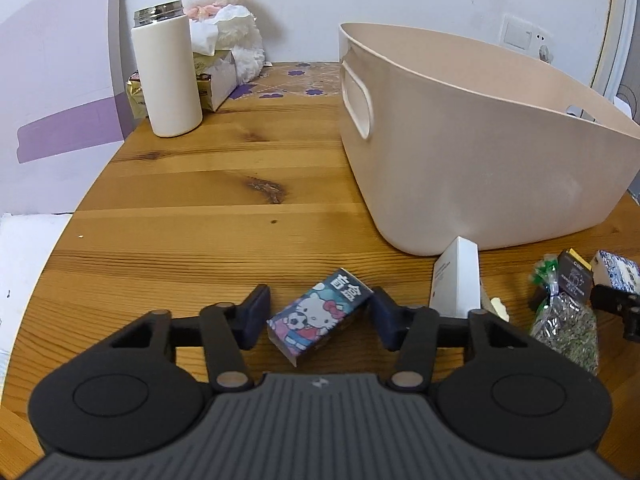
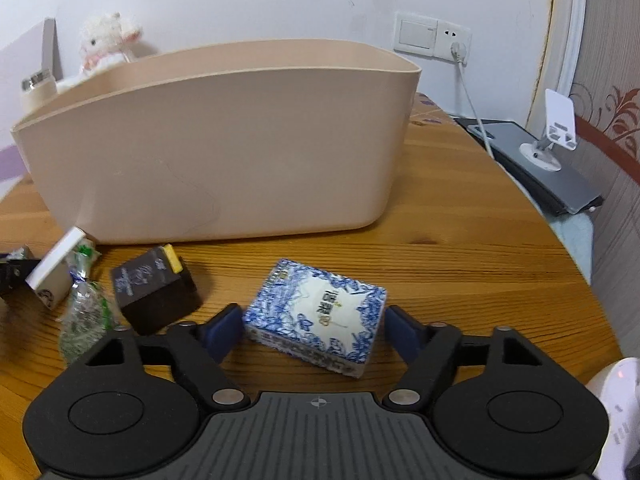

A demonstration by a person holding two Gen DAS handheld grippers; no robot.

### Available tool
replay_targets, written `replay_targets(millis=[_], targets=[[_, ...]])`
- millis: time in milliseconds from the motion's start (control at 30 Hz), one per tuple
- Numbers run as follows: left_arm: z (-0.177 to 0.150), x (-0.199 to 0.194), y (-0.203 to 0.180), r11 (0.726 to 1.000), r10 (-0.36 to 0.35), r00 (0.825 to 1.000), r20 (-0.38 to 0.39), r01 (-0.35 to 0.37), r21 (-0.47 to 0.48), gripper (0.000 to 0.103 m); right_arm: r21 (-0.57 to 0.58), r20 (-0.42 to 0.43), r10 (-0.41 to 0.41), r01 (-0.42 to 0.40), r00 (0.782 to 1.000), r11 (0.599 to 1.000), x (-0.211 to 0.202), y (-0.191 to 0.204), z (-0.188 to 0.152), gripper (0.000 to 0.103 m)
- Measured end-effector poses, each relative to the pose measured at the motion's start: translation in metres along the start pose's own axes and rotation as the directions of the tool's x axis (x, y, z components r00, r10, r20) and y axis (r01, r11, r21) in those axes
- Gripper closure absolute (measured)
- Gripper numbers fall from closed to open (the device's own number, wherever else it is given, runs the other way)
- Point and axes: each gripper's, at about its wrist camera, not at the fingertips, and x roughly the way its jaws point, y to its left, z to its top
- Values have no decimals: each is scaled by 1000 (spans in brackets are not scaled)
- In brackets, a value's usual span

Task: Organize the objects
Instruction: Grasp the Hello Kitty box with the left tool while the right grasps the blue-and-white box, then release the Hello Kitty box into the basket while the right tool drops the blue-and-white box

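Boxes and packets lie on the wooden table (image 1: 180,184) in front of a beige plastic bin (image 2: 224,140), which stands upright toward the back; its inside is hidden from both cameras.

Left gripper (image 1: 316,312): claw spread, with a cartoon-cat box (image 1: 320,314) lying tilted between the pads. The right pad sits at the box's corner and may touch it; the left pad stands just clear. No pinch is evident.

Right gripper (image 2: 314,326): claw spread around a blue-and-white patterned box (image 2: 320,316), which lies flat and skewed. A narrow gap shows on each side (contact cannot be confirmed).

Between the two boxes, close to the bin's front wall:
- a white box (image 1: 456,284), leaning, its lower part hidden behind the left gripper's linkage;
- a clear packet of green dried leaves (image 1: 564,320), partly cut off in the right view;
- a black box with a yellow tab (image 2: 154,288), blurred in the right view, print unreadable.

Back left corner: a white flask with a metal rim (image 1: 168,76), a tissue box (image 1: 216,72) behind it, and a white plush lamb (image 1: 228,8). A gold packet (image 1: 136,96) is mostly hidden by the flask.

At the right table edge lie a grey laptop (image 2: 552,172) carrying a white phone stand (image 2: 554,132); a white device at the lower right is cut off and unidentifiable.
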Motion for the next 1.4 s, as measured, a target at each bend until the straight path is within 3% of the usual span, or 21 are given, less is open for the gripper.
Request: replay_targets(millis=[67, 133, 433, 700, 867, 1167, 1400], targets=[[0, -2, 1, 1000, -5, 1000, -4, 5, 7, 50, 0, 5, 11, -11, 1000, 1000, -2, 1, -1, 37], [-2, -3, 1, 1000, -8, 1000, -5, 8, 14, 51, 3, 6, 15, -15, 1000, 1000, -3, 0, -1, 40], [-8, -27, -4, 998, -58, 998, 13, 57, 39, 51, 5, 27, 26, -26, 999, 1000, -26, 1, -10, 40], [4, -74, -13, 989, -135, 988, 78, 129, 76, 51, -11, 133, 36, -35, 990, 999, -72, 2, -1, 40], [24, -99, -19, 984, -168, 974, 151, 156, 90, 51, -41, 222, 36, -28, 974, 999, -96, 3, 19, 40], [69, -106, -47, 984, -132, 954, 271, 95, 149, 51, -90, 332, 29, 1, 943, 996, -107, 10, 65, 40], [110, -69, -63, 988, -103, 955, 279, 67, 136, 51, -95, 365, 38, -3, 930, 995, -90, 16, 104, 40]])
